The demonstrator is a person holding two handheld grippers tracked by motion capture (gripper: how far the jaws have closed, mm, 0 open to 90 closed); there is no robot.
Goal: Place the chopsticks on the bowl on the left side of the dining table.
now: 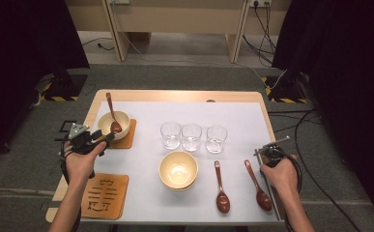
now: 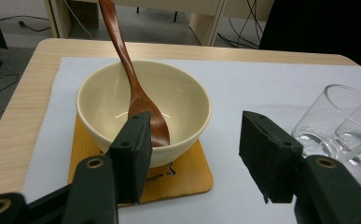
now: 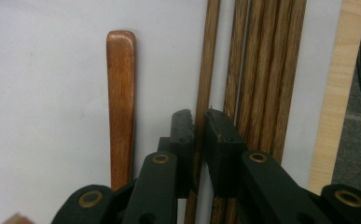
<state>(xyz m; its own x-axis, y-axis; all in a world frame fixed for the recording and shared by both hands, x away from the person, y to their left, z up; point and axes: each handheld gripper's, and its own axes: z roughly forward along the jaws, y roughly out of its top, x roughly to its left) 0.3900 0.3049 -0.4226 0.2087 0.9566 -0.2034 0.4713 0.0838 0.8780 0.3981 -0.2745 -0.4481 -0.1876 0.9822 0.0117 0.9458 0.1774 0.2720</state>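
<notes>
The left gripper point(image 2: 194, 140) stands wide before the bowl point(image 2: 143, 109) with its spoon point(image 2: 136, 88), while the right gripper point(image 3: 199, 122) pinches one chopstick point(image 3: 205, 70) at the table's right edge, which may slip and roll.

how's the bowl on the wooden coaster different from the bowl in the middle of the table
The coaster bowl holds a wooden spoon leaning on its rim; the middle bowl holds nothing. The coaster bowl sits on a wooden coaster; the middle bowl rests on the white mat. Both are cream and upright.
</notes>
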